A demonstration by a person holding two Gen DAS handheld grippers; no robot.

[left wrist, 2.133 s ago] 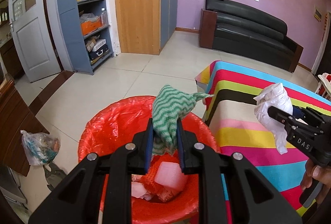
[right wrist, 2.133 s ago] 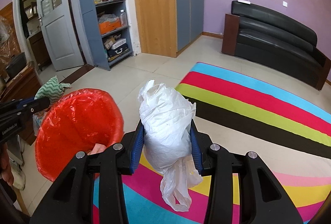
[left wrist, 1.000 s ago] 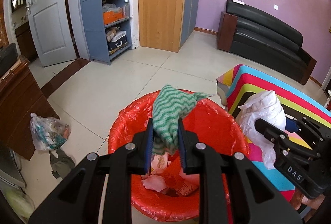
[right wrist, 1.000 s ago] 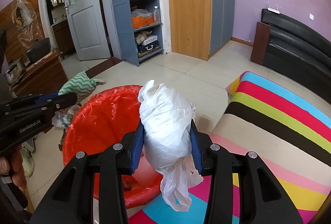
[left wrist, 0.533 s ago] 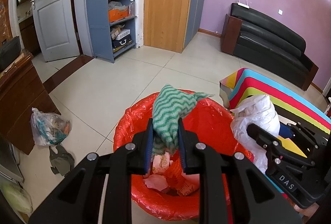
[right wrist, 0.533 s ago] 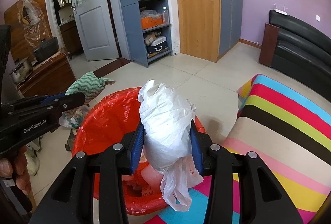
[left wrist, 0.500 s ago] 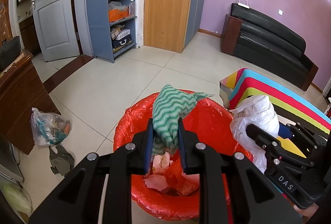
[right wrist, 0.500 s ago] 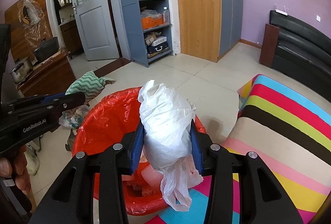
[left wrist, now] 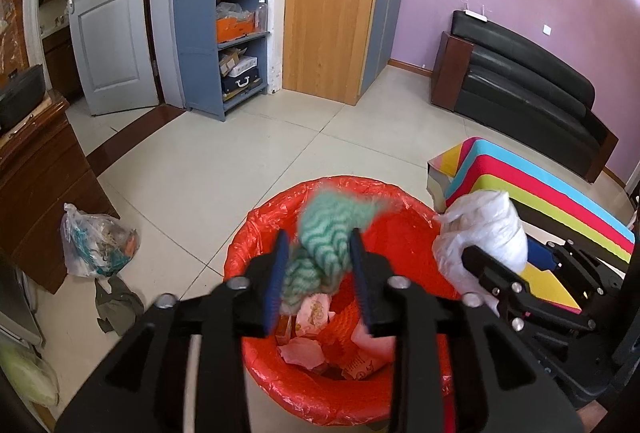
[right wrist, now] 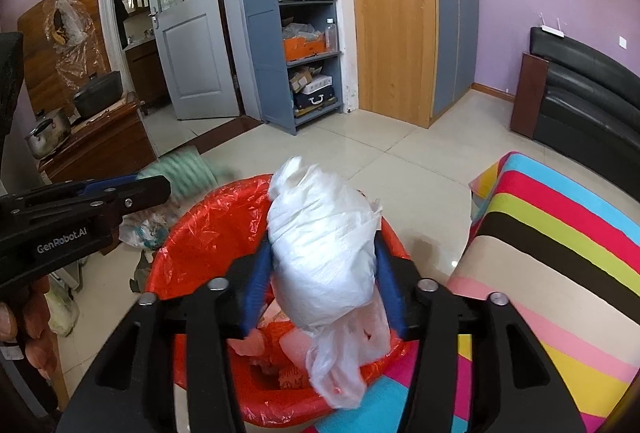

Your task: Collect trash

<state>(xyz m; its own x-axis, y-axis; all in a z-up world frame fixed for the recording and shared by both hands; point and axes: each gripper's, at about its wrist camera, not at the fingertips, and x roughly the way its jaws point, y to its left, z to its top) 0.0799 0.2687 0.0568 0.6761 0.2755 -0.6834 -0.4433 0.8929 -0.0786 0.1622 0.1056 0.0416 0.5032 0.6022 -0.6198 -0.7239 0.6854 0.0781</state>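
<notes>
A bin lined with red plastic [left wrist: 248, 245] [right wrist: 188, 233] stands on the tiled floor and holds crumpled scraps. My left gripper [left wrist: 319, 245] hangs over it and its jaws are opening. Blurred by motion, a green zigzag cloth [left wrist: 328, 241] slips loose between the pads. My right gripper [right wrist: 322, 245] is over the bin's right side, its jaws opening too. A knotted white plastic bag [right wrist: 324, 257] sits between its blue pads, narrow gaps showing on both sides. Each view shows the other gripper: the right one [left wrist: 512, 249] with the bag [left wrist: 484, 229], the left one [right wrist: 156, 183] with the cloth [right wrist: 184, 169].
A striped rug [left wrist: 540, 185] [right wrist: 560, 233] lies right of the bin, a black sofa [left wrist: 520, 81] behind it. A clear bag of rubbish [left wrist: 96, 245] and a rag lie beside a wooden cabinet [left wrist: 36, 169] at left. Blue shelves [left wrist: 236, 13] stand at the back.
Both pairs of jaws have widened. The green cloth, held still before, is now blurred and sliding down. The white bag sits looser between the right pads. Neither hand has shifted.
</notes>
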